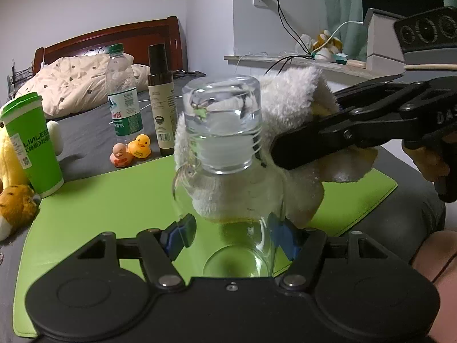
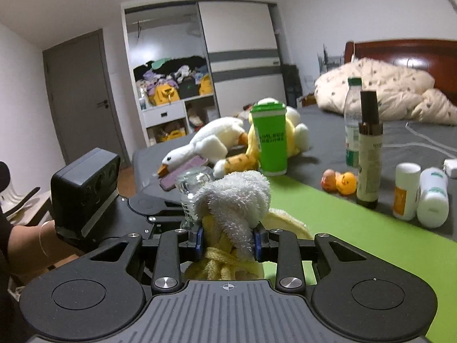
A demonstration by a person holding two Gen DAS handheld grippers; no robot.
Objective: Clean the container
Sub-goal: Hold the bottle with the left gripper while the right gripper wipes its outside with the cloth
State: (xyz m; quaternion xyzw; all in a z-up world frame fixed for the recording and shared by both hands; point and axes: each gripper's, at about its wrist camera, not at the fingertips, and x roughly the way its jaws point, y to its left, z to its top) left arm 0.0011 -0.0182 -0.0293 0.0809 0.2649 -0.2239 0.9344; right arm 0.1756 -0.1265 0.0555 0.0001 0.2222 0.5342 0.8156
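Note:
A clear glass bottle (image 1: 225, 148) with a glass cap stands upright above the green mat (image 1: 114, 200). My left gripper (image 1: 231, 234) is shut on its lower body, blue pads on both sides. My right gripper (image 2: 228, 241) is shut on a white and yellow fluffy cloth (image 2: 234, 200). In the left wrist view the right gripper (image 1: 337, 131) comes in from the right and presses the cloth (image 1: 291, 108) against the far right side of the bottle. The bottle's top (image 2: 194, 183) shows just left of the cloth in the right wrist view.
On the grey bed behind the mat stand a green cup (image 1: 31, 145), a water bottle (image 1: 122, 97), a dark brown bottle (image 1: 162, 100) and two rubber ducks (image 1: 131, 151). Plush toys (image 2: 205, 143) and two white bottles (image 2: 420, 197) lie nearby.

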